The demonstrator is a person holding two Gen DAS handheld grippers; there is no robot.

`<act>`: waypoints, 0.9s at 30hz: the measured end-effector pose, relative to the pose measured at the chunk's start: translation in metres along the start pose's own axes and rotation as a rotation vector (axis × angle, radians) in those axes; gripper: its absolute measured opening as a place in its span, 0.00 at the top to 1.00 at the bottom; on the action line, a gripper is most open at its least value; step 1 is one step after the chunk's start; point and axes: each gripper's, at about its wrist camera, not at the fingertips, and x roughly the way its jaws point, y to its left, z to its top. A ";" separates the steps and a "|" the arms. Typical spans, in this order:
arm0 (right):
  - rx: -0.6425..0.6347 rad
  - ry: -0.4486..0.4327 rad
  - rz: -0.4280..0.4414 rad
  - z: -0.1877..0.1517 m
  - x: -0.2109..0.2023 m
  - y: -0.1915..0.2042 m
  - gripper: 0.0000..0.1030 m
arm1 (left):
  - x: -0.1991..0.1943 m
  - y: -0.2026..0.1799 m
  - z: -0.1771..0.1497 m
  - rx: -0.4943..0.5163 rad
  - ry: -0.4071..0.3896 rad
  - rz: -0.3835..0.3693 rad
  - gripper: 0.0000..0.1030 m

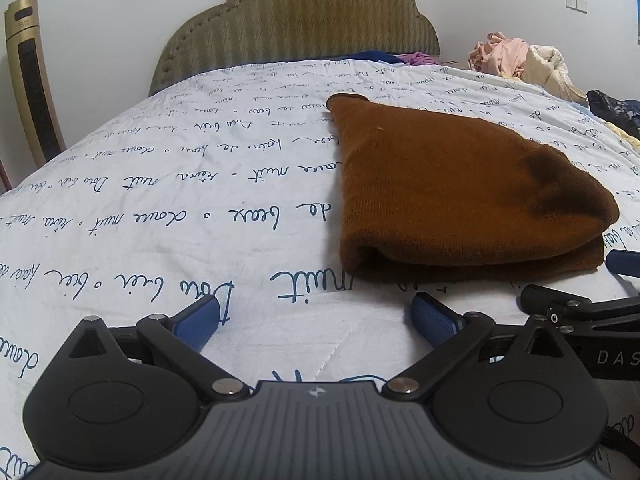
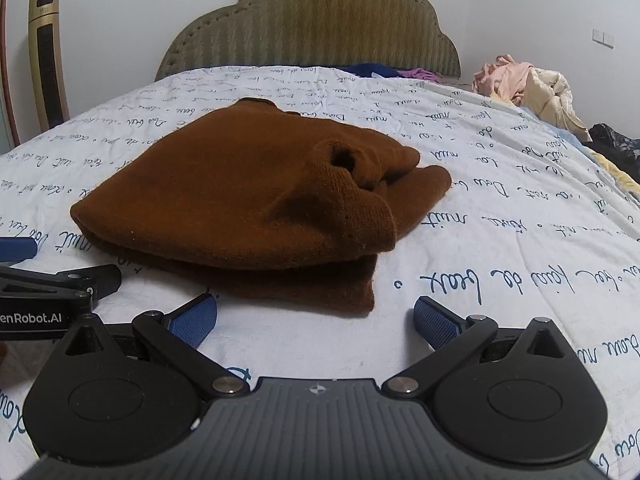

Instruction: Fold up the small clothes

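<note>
A brown knitted garment (image 1: 452, 196) lies folded in layers on the white bedspread (image 1: 160, 184) printed with blue handwriting. In the right wrist view the same brown garment (image 2: 248, 204) shows a sleeve opening on top and a folded edge facing me. My left gripper (image 1: 316, 320) stands open just short of the garment's near left corner, with only bedspread between its blue pads. My right gripper (image 2: 316, 318) is open too, close to the garment's near edge, holding nothing. Each gripper's side shows at the edge of the other's view.
A padded olive headboard (image 1: 296, 20) stands at the far end of the bed. A heap of pink and cream clothes (image 1: 520, 60) lies at the far right, with dark clothes (image 1: 612, 108) nearer. A gold tower fan (image 1: 32, 80) stands left of the bed.
</note>
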 end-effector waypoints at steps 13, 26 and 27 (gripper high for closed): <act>0.049 0.014 -0.009 -0.002 -0.011 -0.003 0.00 | -0.006 0.002 0.003 0.001 0.028 -0.007 0.00; -0.021 -0.005 -0.025 0.003 -0.039 0.010 0.00 | -0.018 0.011 0.009 -0.056 0.097 0.016 0.00; -0.022 -0.002 -0.023 0.003 -0.040 0.010 0.00 | -0.019 0.012 0.009 -0.057 0.096 0.020 0.00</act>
